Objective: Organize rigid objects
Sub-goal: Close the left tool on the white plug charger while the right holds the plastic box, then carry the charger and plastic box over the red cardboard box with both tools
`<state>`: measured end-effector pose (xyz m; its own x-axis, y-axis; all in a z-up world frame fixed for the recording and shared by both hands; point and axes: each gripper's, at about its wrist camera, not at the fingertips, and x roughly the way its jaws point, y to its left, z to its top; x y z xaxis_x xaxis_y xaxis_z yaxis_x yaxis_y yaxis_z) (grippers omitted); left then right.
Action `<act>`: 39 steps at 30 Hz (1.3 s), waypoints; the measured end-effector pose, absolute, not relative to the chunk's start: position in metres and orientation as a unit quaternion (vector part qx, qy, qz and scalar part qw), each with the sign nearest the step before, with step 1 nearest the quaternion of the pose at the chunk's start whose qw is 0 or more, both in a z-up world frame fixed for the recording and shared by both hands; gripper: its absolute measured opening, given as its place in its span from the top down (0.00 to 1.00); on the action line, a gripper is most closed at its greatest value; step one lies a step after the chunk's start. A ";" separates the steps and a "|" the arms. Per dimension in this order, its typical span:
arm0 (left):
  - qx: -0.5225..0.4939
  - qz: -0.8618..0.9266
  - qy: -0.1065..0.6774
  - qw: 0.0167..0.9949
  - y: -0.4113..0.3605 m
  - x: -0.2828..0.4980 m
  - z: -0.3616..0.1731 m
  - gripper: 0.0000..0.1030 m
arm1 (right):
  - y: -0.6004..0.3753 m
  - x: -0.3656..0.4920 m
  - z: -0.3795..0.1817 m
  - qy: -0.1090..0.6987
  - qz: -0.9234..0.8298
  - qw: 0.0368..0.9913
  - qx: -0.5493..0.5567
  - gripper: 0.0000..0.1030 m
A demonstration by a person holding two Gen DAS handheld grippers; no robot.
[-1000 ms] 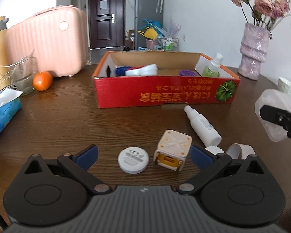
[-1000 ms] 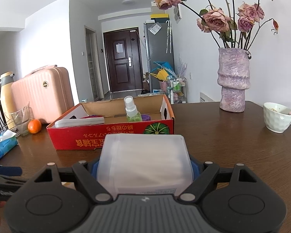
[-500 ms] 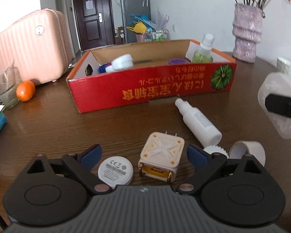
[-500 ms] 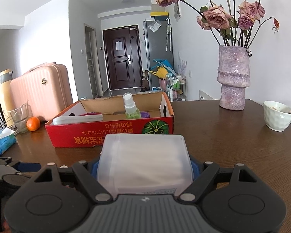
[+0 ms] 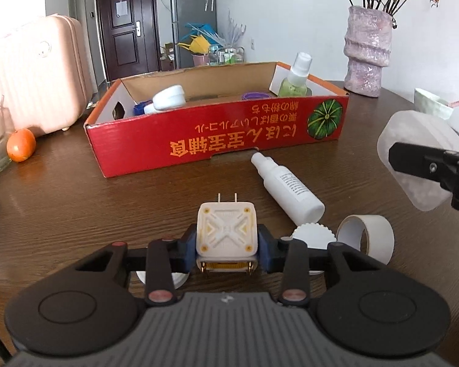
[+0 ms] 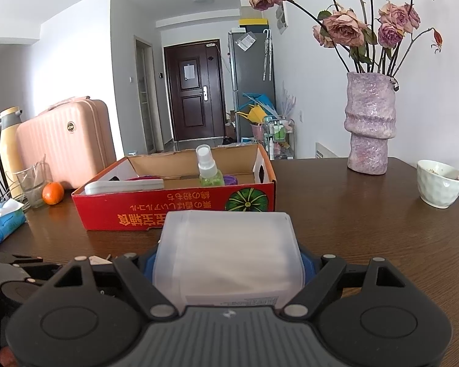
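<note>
Lifting the plug adapter [image 5: 226,232] cleanly is the step in hand, as I judge it: the left tongs [image 5: 227,246] are clamped on its two sides, prongs pointing toward the red box [image 5: 217,140]. It should rise straight before it travels, since a white disc [image 5: 313,236] and a tape roll [image 5: 365,237] lie just beside it, away from the orange [image 5: 20,144], and another disc [image 5: 156,276] sits partly hidden under the tongs. Carry it over the box's near wall and release low over bare cardboard, clear of the bottles inside.

The right tongs [image 6: 228,264] grip a frosted plastic case [image 6: 228,253], held in front of the red box [image 6: 174,211] on its pumpkin-print end; it looks bound for the same box.

Counted: one box. Inside, one upright green spray bottle [image 5: 295,79], one white bottle lying down [image 5: 168,99], one purple lid [image 5: 255,95], something blue, partly hidden. On the bench [image 5: 76,202] before the box: one white spray bottle [image 5: 287,188] on its side, one tape roll, two discs.
</note>
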<state>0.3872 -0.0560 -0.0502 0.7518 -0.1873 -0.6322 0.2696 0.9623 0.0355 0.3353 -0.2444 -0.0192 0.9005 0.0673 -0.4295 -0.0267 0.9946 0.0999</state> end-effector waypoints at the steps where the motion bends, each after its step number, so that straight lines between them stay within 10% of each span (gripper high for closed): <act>1: 0.063 -0.124 0.329 0.934 -0.056 0.386 -0.049 0.62 | -0.244 0.335 -0.019 0.221 0.025 0.974 0.046 0.21; 39: 0.004 -0.044 0.206 0.977 -0.022 0.327 0.017 0.62 | -0.240 0.326 -0.008 0.184 0.032 0.981 0.042 0.21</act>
<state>0.3265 -0.0216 0.0166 0.9110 -0.0838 -0.4038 0.0873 0.9961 -0.0096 0.3263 -0.2403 -0.0083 0.9300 0.0783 -0.3590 -0.0476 0.9945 0.0936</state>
